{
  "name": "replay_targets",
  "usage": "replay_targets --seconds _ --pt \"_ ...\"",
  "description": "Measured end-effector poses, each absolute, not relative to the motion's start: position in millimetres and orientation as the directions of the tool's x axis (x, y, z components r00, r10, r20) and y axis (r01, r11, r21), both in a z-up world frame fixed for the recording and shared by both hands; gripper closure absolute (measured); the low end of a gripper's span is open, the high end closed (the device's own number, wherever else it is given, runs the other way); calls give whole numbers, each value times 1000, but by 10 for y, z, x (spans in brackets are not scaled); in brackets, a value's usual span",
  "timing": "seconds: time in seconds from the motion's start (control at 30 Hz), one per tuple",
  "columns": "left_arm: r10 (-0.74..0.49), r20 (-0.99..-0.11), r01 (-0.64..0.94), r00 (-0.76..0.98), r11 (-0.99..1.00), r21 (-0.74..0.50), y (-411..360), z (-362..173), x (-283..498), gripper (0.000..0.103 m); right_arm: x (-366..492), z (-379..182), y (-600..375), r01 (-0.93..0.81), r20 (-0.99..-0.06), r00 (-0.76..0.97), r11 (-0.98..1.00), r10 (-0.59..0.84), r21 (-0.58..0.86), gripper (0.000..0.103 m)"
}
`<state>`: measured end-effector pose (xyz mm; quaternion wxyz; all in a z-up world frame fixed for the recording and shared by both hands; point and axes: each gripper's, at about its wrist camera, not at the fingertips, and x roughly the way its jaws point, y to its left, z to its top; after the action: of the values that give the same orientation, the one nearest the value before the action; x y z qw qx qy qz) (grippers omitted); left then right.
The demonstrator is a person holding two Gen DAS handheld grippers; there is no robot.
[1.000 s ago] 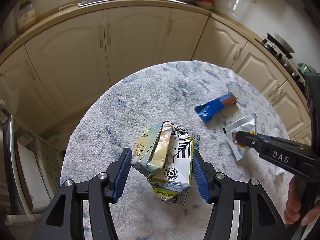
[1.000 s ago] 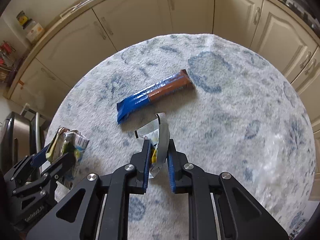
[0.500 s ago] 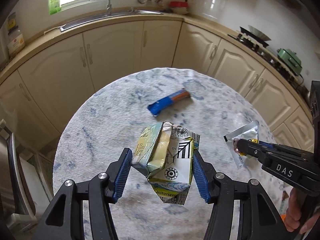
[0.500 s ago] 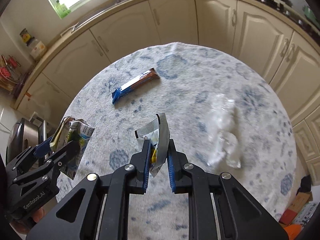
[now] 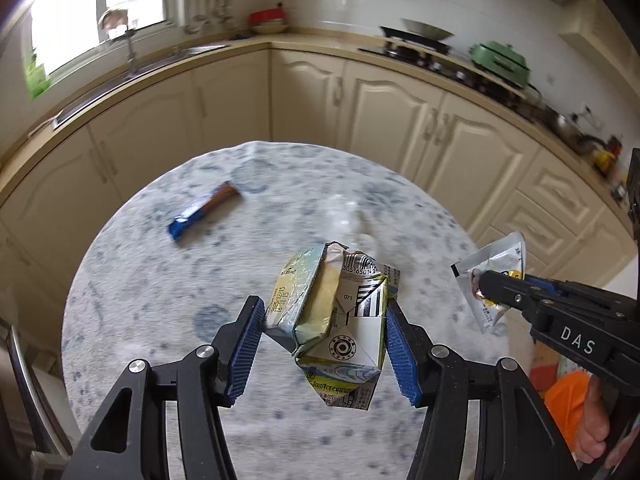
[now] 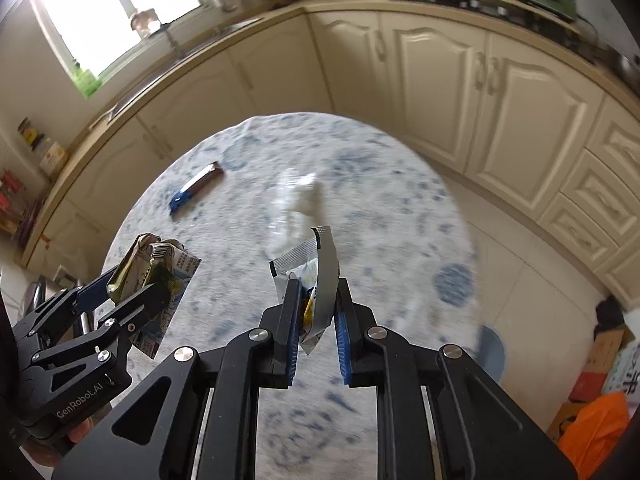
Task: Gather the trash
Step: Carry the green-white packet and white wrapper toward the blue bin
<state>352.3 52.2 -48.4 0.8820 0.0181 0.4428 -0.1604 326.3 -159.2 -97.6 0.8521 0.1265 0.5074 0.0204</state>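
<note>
My left gripper (image 5: pixel 322 314) is shut on a crushed drink carton (image 5: pixel 340 320), held in the air above the round table (image 5: pixel 140 312); the same carton (image 6: pixel 154 276) shows at the left of the right wrist view. My right gripper (image 6: pixel 316 290) is shut on a silver snack wrapper (image 6: pixel 318 276), which also shows at the right of the left wrist view as the wrapper (image 5: pixel 494 276). A blue and brown bar wrapper (image 5: pixel 202 216) lies on the far left of the table. A clear plastic scrap (image 6: pixel 298 204) lies near the table's middle.
Cream kitchen cabinets (image 5: pixel 400 112) curve round behind the table, with a sink (image 5: pixel 132 60) under the window and a stove with a green pot (image 5: pixel 500 60) to the right. An orange bag (image 6: pixel 596 428) and boxes sit on the floor at lower right.
Both grippers have risen and drawn back from the table with their loads still held. The table looks smaller and farther off, and more of the kitchen shows.
</note>
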Motion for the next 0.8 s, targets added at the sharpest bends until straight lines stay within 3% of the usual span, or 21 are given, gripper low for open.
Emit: replay_targets --seconds 0.3,0.8 --pt "-342 -812 471 474 877 -95 -503 -546 3324 49 2656 -1047 -2598 300 -869 491 926 56 229 87" --pt "-354 -878 646 322 760 -69 -2085 -1023 3288 48 1761 -1386 -3872 577 -900 429 790 -78 207 87"
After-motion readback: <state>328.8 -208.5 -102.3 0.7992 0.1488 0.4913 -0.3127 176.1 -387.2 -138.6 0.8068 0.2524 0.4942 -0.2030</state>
